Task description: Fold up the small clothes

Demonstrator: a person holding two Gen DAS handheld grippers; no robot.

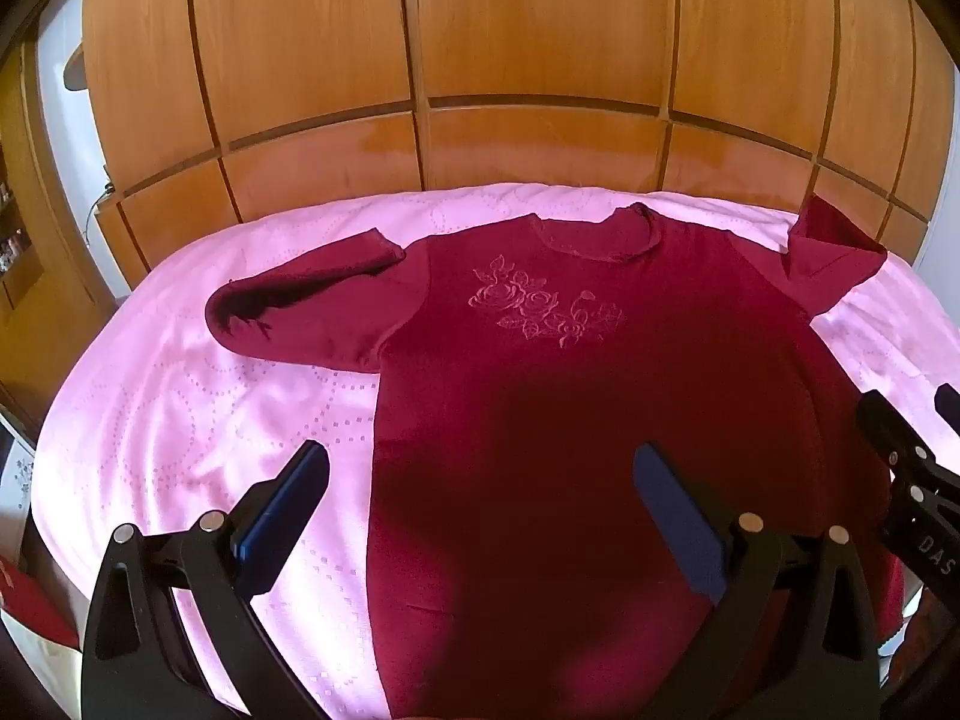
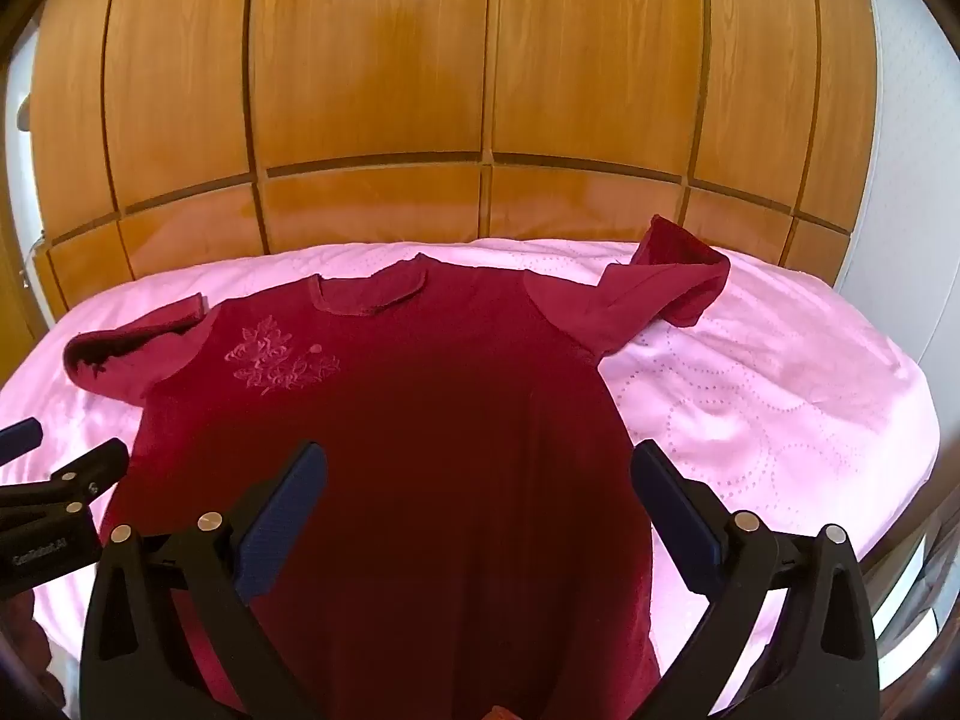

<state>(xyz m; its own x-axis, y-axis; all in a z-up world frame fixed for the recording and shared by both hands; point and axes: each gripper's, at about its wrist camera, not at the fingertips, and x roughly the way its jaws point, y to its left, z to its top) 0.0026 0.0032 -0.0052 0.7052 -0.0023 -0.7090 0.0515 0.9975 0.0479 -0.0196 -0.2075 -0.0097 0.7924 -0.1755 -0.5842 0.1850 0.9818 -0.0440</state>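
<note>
A dark red sweater [image 1: 570, 396] with embroidered roses [image 1: 540, 312] lies flat, front up, on a pink bedspread [image 1: 180, 408]. Its left sleeve [image 1: 300, 306] is bent back on itself; its right sleeve [image 1: 834, 252] is folded over near the far edge. My left gripper [image 1: 480, 480] is open and empty above the sweater's lower left edge. My right gripper [image 2: 480, 480] is open and empty above the lower right part of the sweater [image 2: 420, 432]. Each gripper shows at the edge of the other's view.
A wooden wardrobe [image 1: 480, 60] stands right behind the bed. The bedspread [image 2: 780, 408] extends right of the sweater. A red cloth [image 1: 24, 594] lies off the bed's near left edge.
</note>
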